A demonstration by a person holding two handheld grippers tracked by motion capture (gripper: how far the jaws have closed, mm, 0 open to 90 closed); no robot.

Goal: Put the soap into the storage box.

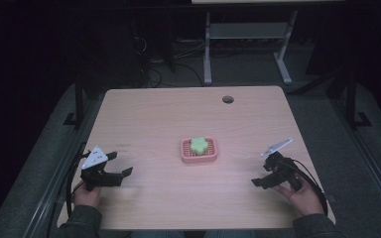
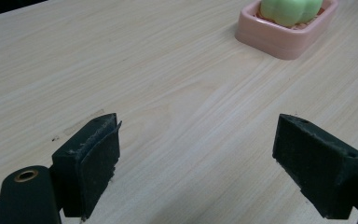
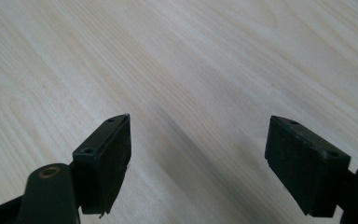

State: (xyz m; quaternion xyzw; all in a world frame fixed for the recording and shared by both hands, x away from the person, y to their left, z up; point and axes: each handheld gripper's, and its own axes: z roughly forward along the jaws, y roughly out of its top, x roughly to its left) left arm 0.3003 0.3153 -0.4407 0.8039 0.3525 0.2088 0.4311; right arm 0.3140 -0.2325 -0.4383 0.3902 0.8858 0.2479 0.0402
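Note:
A pink slotted soap dish (image 1: 199, 153) sits near the middle of the wooden table, with a green flower-shaped soap (image 1: 198, 145) lying on it. In the left gripper view the pink dish (image 2: 279, 39) and green soap (image 2: 289, 10) lie far off at the upper right. My left gripper (image 1: 120, 165) rests near the table's front left, open, nothing between its jaws (image 2: 198, 163). My right gripper (image 1: 263, 172) is at the front right, also open and empty (image 3: 198, 158), over bare wood.
The table (image 1: 154, 114) has a round cable hole (image 1: 227, 99) near its far edge. Beyond it stand a white desk frame (image 1: 248, 44) and loose cables on a dark floor. Bare wood lies between each gripper and the dish.

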